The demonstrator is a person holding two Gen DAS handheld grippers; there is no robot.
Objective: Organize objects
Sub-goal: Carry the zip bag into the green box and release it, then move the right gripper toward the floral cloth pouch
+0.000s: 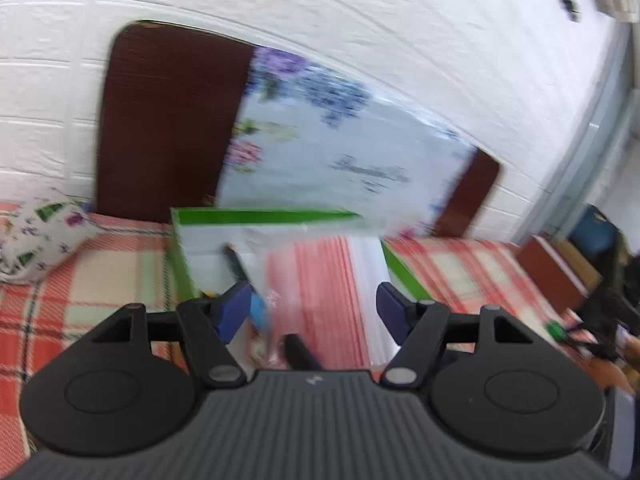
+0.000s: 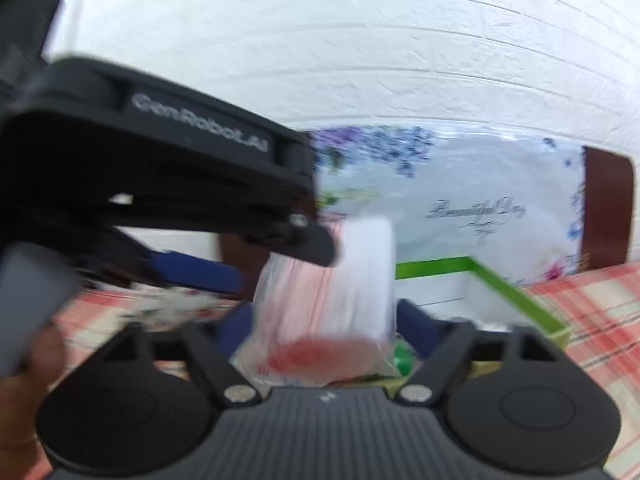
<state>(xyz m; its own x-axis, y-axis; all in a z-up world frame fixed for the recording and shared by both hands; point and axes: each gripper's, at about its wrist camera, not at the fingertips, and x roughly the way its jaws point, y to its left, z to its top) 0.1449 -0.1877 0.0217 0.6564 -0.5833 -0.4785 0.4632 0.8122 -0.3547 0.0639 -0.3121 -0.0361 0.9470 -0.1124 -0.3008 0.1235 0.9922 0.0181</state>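
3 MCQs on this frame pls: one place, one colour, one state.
1. Where is the floral sheet with script lettering?
A. Upright in front of the brown headboard
B. Flat inside a drawer
C. On the floor

2. What colour is the rim of the box?
A. Blue
B. Green
C. Yellow

3. What state is the box top in?
A. Shut with a lid
B. Taped over
C. Open

Key:
1 A: both wrist views show the sheet standing across the headboard, with brown showing at either side of it.
2 B: a bright green edge runs around the box in both views.
3 C: the white inside walls of the box are visible, and no lid covers it.
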